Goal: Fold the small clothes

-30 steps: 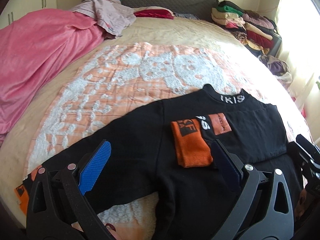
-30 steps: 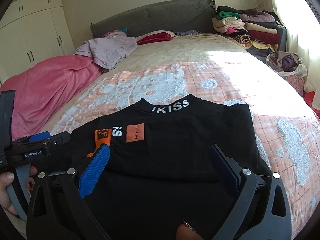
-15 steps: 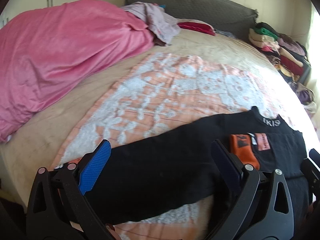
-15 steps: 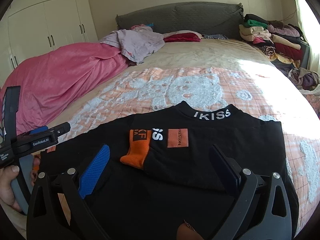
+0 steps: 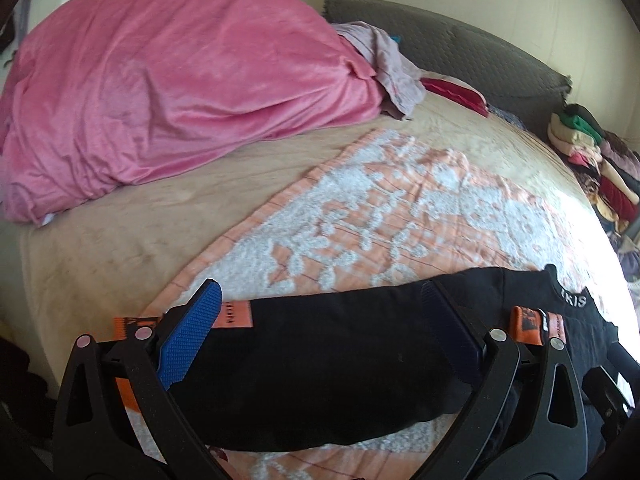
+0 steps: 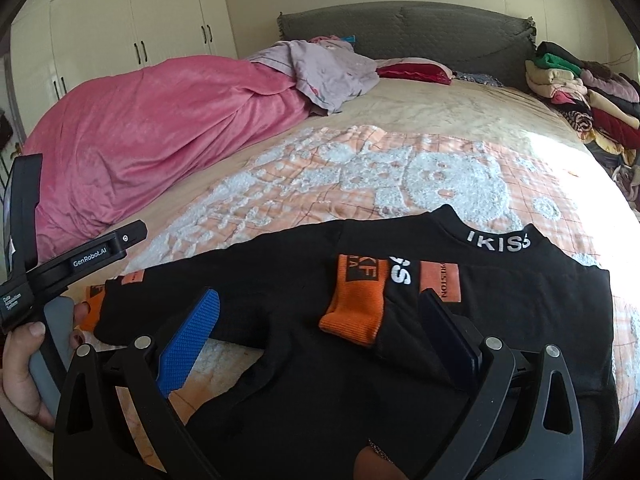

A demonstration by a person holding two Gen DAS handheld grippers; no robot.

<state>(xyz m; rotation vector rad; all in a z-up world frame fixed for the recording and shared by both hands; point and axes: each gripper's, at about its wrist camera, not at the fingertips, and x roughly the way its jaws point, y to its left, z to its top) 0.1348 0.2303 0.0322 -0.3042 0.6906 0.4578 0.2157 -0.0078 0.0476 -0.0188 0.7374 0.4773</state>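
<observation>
A small black sweatshirt (image 6: 500, 300) with a white-lettered collar lies on the orange-and-white blanket (image 6: 360, 176). One sleeve is folded across the chest, its orange cuff (image 6: 354, 312) lying there. The other sleeve (image 5: 332, 348) stretches out to the left, ending in an orange cuff (image 5: 234, 314). My left gripper (image 5: 320, 340) hovers open over that outstretched sleeve, nothing between its fingers. My right gripper (image 6: 316, 332) is open above the shirt's lower body. In the right wrist view, a hand (image 6: 20, 364) holds the left gripper's handle at the left edge.
A pink duvet (image 5: 160, 100) is heaped at the left of the bed. A lilac garment (image 6: 328, 68) and a red pillow (image 6: 416, 70) lie near the grey headboard (image 6: 404, 28). Folded clothes (image 6: 576, 88) are stacked at the right. White wardrobes (image 6: 128, 36) stand behind.
My left gripper has swung left along the outstretched sleeve towards its cuff. My right gripper has also turned left and drawn back slightly. The shirt has stayed put.
</observation>
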